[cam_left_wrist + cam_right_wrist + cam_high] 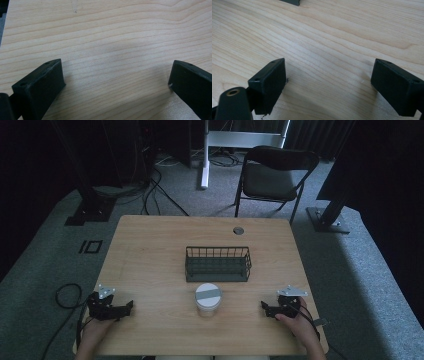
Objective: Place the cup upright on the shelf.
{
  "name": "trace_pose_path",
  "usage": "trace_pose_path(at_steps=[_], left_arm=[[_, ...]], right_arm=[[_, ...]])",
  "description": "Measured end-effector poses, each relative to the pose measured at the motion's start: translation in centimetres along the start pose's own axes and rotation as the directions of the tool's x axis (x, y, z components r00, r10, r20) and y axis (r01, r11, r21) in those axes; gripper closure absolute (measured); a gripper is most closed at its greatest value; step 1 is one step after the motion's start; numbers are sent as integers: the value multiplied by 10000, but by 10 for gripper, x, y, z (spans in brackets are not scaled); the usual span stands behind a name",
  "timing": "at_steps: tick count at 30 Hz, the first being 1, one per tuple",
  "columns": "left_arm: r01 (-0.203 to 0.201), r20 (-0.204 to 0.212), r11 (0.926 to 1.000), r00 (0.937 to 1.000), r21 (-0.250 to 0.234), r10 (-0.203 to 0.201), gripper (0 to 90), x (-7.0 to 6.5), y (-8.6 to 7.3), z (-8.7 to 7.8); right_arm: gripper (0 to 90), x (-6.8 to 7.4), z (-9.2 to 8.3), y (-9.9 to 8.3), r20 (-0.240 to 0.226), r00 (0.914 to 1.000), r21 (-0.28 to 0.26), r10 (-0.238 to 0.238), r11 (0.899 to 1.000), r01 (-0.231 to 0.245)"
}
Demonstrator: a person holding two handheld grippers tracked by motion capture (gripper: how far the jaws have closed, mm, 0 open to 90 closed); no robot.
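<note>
A clear jar with a white lid stands on the wooden table near the front middle. Just behind it sits a dark wire basket. My left gripper rests at the table's front left, a hand holding it, jaws pointing toward the jar. My right gripper rests at the front right, also pointing inward. In the left gripper view the left gripper is open over bare wood. In the right gripper view the right gripper is open with nothing between its fingers; a dark basket corner shows at the top.
A black folding chair stands beyond the table's far edge. A round cable grommet sits near the far right of the tabletop. Cables lie on the grey carpet at the left. Dark stands flank the table on both sides.
</note>
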State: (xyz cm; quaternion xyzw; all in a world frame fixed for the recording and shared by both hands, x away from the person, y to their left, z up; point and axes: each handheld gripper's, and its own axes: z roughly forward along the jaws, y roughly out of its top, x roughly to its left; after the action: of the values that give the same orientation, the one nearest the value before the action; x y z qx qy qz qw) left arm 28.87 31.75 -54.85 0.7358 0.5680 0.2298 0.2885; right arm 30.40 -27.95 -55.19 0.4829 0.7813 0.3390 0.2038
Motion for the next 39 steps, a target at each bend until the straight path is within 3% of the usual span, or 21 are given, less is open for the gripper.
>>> trace_pose_path(at_steps=[28,39], left_arm=[[-3,-7,10000,10000,-4,3,1,0,0,0],[3,-4,10000,10000,-8,-3,1,0,0,0]], right_arm=[[132,1,0,1,43,10000,43,-16,10000,16],[133,13,3,5,-310,9992,-83,-265,9996,262]])
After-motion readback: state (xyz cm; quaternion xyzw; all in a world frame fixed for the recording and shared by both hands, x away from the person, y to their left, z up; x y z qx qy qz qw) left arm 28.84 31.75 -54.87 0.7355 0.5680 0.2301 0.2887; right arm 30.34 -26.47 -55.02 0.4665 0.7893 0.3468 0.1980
